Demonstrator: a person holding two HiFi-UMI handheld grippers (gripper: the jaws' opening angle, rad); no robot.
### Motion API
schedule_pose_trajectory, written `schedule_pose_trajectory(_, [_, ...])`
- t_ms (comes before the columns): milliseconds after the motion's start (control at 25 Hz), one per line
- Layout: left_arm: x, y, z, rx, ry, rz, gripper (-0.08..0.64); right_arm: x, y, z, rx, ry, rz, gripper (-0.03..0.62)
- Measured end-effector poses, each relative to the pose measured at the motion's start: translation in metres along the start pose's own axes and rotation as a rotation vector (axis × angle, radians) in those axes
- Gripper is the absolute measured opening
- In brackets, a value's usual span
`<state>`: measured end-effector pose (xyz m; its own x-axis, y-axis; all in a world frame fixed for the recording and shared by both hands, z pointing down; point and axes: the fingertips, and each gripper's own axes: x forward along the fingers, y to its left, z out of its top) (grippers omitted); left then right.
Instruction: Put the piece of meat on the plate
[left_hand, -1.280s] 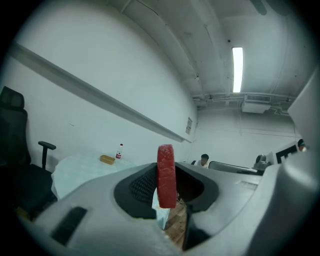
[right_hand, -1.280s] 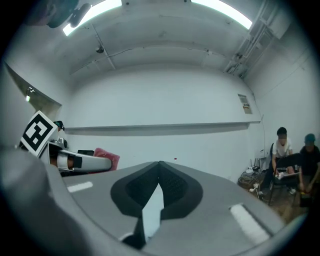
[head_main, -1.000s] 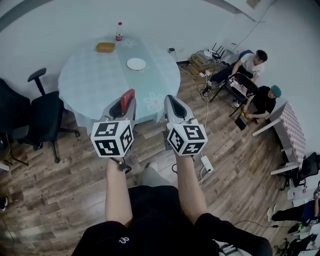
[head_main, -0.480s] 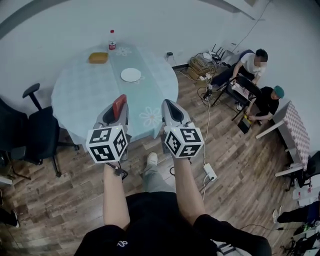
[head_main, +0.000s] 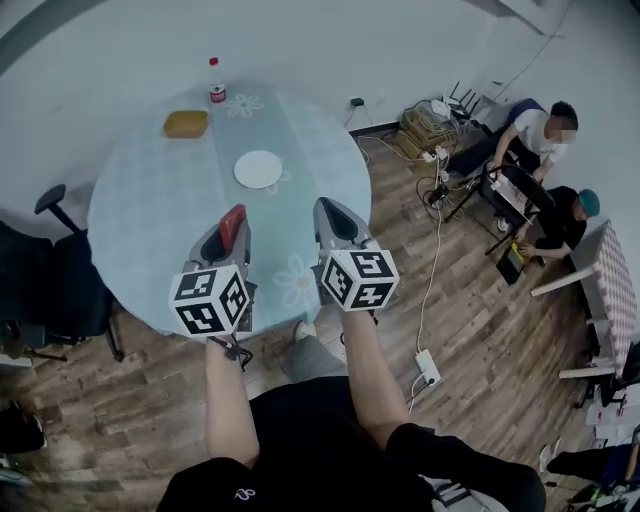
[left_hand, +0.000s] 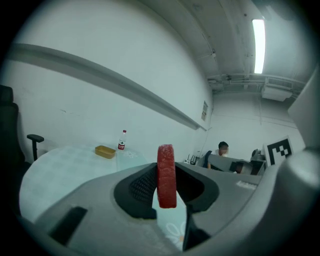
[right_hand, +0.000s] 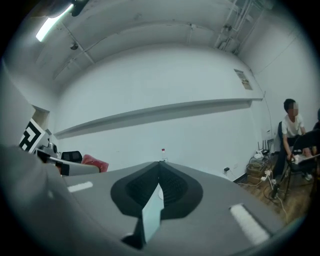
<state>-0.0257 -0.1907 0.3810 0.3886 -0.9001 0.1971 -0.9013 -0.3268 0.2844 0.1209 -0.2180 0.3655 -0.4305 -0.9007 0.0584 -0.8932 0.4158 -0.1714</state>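
Left gripper (head_main: 233, 226) part-closed on meat (left_hand: 166, 176), upright between its pads; right gripper (head_main: 328, 210) closed, empty; plate (head_main: 258, 169) well ahead; meat looks soft, light, slippery: grip flat faces

One round table (head_main: 150, 200) fills the upper left of the head view. It carries one plate (head_main: 258, 168), one bottle (head_main: 215, 82) and one yellow box (head_main: 186, 123). There are two grippers, the left gripper (head_main: 236, 222) and the right gripper (head_main: 330, 206), and one piece of meat (left_hand: 166, 176). At the right sit two people, a person in white (head_main: 525, 132) and a person in black (head_main: 565, 226). One power strip (head_main: 428, 366) lies lower right.
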Motion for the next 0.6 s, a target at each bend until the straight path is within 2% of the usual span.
schedule_pose_trajectory(80, [0.038,0.018,0.002,-0.021,0.04,0.029,0.092,0.048,-0.01,-0.006,0.015,0.045,0.037,0.008])
schedule_pose_trajectory(240, [0.103,0.052,-0.005,-0.104,0.083,0.086,0.092,0.126,-0.031,-0.019,-0.015,0.134,0.11,0.009])
schedule_pose_trajectory(400, [0.137,0.065,-0.018,-0.129,0.157,0.09,0.092,0.168,-0.061,-0.037,0.04,0.204,0.08,0.008])
schedule_pose_trajectory(600, [0.171,0.113,-0.038,-0.204,0.239,0.094,0.094,0.211,-0.039,-0.07,0.029,0.305,0.112,0.009])
